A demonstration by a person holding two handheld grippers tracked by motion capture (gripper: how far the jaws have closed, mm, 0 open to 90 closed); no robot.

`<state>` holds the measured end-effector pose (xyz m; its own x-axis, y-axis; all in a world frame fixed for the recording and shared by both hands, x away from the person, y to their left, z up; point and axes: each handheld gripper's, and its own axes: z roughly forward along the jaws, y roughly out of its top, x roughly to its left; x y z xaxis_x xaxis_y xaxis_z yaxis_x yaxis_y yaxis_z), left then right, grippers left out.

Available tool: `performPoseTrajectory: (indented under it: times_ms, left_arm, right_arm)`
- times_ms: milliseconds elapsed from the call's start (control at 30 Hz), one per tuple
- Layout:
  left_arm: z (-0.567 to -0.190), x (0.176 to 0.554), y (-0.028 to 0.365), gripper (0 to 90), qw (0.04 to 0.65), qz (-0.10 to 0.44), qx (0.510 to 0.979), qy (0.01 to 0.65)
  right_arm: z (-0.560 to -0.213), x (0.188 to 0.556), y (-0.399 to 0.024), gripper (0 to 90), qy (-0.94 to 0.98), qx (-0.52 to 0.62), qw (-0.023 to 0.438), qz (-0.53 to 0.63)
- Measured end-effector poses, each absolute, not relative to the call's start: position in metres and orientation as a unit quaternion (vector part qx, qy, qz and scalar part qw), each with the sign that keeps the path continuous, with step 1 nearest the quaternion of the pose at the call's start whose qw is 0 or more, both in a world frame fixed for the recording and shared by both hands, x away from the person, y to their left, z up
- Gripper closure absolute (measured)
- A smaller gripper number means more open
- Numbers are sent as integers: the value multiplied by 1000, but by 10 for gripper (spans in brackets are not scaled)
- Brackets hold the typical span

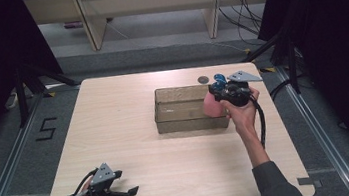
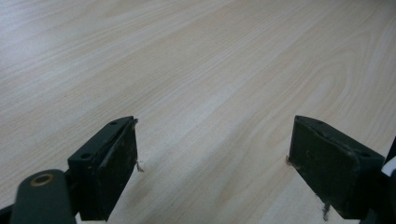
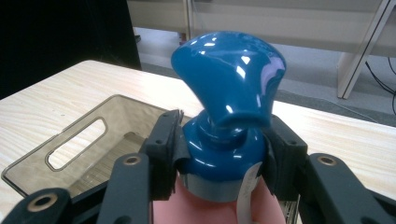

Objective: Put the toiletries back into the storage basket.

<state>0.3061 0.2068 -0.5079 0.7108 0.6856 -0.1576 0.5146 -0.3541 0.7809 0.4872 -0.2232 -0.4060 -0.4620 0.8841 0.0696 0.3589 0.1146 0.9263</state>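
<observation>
Right gripper view: the right gripper (image 3: 219, 154) clamps a pink bottle (image 3: 210, 205) by its blue cap (image 3: 229, 79) — held above the box (image 1: 191, 121). Next, likely lowering it inside — squarely. The left gripper (image 1: 130, 194) rests open, empty.

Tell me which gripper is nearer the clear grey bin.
Right. The right gripper hangs at the grey bin's right end, clamped on a blue-capped pink bottle. The left gripper rests open at the table's near-left edge, well apart.
</observation>
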Motion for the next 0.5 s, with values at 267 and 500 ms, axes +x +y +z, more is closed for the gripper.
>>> performPoseTrajectory:
  times_ms: [267, 500]
  left_arm:
    - [-506, 306, 209, 149, 420, 97, 829, 356]
    - [-506, 306, 209, 149, 423, 100, 827, 356]
  right_arm:
    - [-411, 488, -225, 534, 701, 448, 267, 487]
    - [-417, 487, -224, 534, 704, 454, 255, 483]
